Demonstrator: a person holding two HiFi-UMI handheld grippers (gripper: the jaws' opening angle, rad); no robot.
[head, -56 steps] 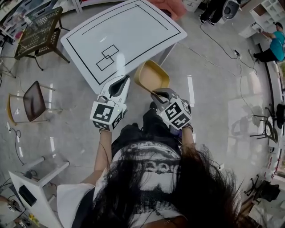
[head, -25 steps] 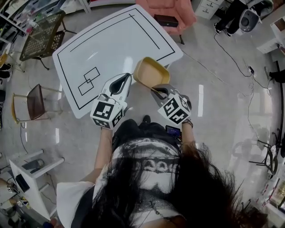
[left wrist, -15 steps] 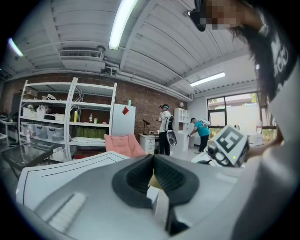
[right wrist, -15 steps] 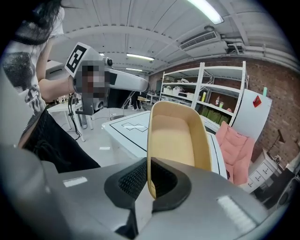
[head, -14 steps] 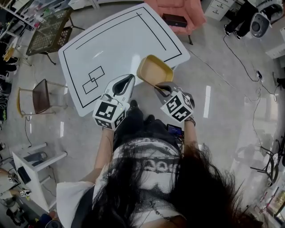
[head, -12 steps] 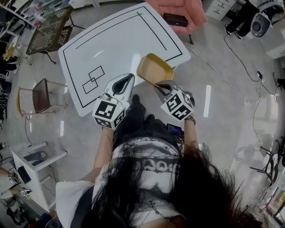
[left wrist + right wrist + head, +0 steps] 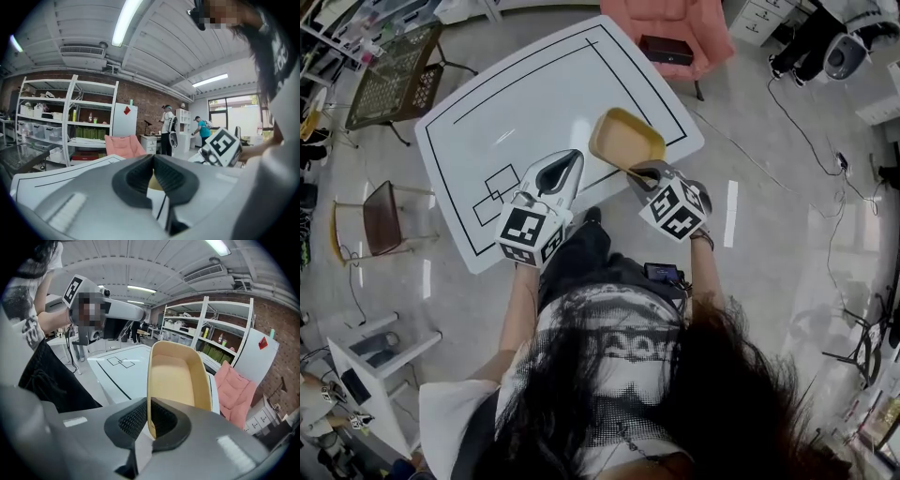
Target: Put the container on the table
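Right now the right gripper [image 7: 630, 172] is clamping the near wall of the yellow container [image 7: 626, 141]. In the right gripper view its two dark pads are pressing on either side of that thin wall, with the gripper [image 7: 149, 411] narrowed down to the wall's thickness. The container [image 7: 176, 376] is sticking straight out ahead of those jaws, open side facing up and empty inside. It is hanging over the edge part of the white table [image 7: 544, 94], which is spreading out ahead of and below the gripper. No view settles whether the container's base is touching the tabletop.

Just to the left of the right gripper, the left gripper [image 7: 572, 157] is pointing the same way, also out over the table. In the left gripper view its jaw tips are meeting at the front, with nothing between them [image 7: 153, 159]. Only a sliver of the container is showing through the gap behind the tips.

Ahead and to the left of the left gripper, two overlapping squares [image 7: 499, 192] are drawn on the table inside a black border line. Beyond the table's far edge, ahead of the right gripper, a pink armchair [image 7: 661, 28] is carrying a black box [image 7: 666, 49] on its seat.
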